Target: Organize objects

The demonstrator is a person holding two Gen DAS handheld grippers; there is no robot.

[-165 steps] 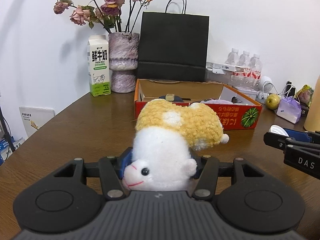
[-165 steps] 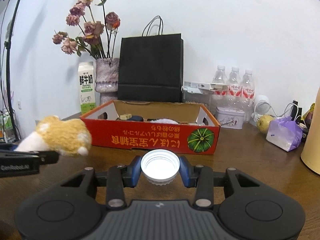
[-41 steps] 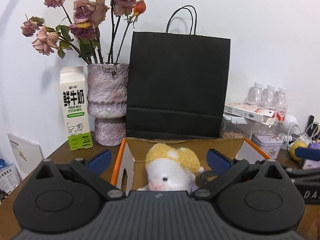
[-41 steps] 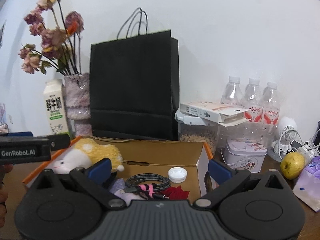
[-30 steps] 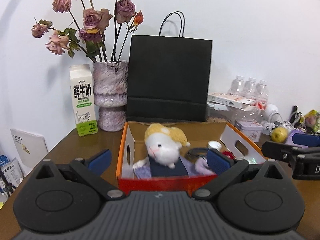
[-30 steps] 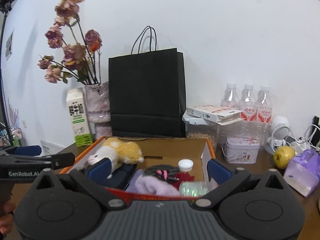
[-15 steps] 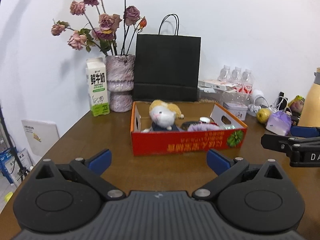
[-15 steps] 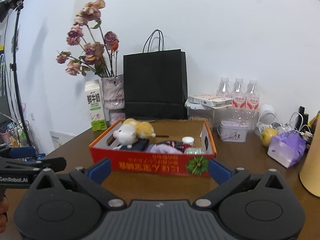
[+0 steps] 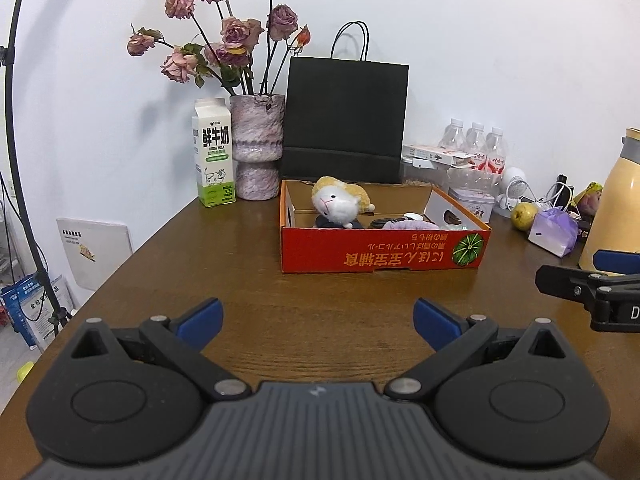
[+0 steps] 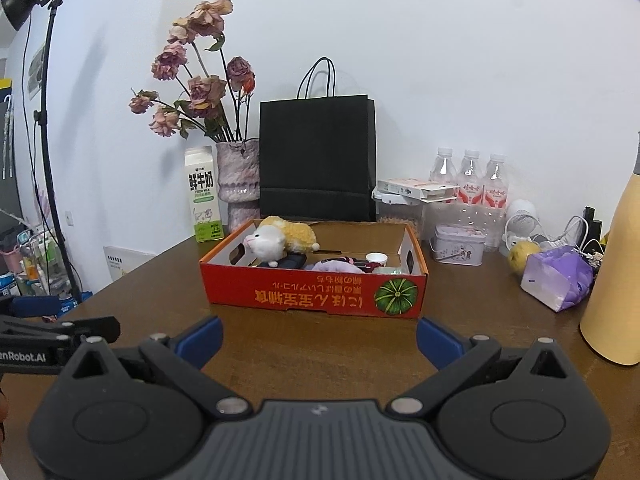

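Both pairs of fingers stand spread wide and hold nothing: the left gripper (image 9: pixel 318 320) hangs above the bare near part of the table (image 9: pixel 224 280), and the right gripper (image 10: pixel 319 338) does the same, just near of the box (image 10: pixel 316 300)

The box is red cardboard, open at the top, with a green pumpkin print and upside-down lettering on its near wall, and it sits on the table well apart from both grippers. In its left far corner lies the plush (image 9: pixel 340 202), white face and yellow back, its head raised above the rim and resting on something dark. To the right of it inside the box are a purple fuzzy thing (image 10: pixel 336 266), a white cap (image 10: pixel 377 258) and a bit of pink and red cable, partly hidden by the near wall

Behind the box a black bag (image 9: pixel 346 120) stands upright against the wall. Left of the bag is a mottled vase (image 9: pixel 257 148) with dried roses, and left of that a milk carton (image 9: pixel 213 152). Right of the box, farther back, are three water bottles (image 10: pixel 468 180), a flat carton on a clear container, and a small tin (image 10: pixel 458 244). Farther right lie a pear (image 10: pixel 524 256), a purple pouch (image 10: pixel 558 276), white cables and a tall yellow jug (image 9: pixel 616 200) at the right edge

In the left wrist view the right gripper's arm shows at the right edge; in the right wrist view the left gripper's arm shows at the left edge. A light stand rises at the far left, off the table
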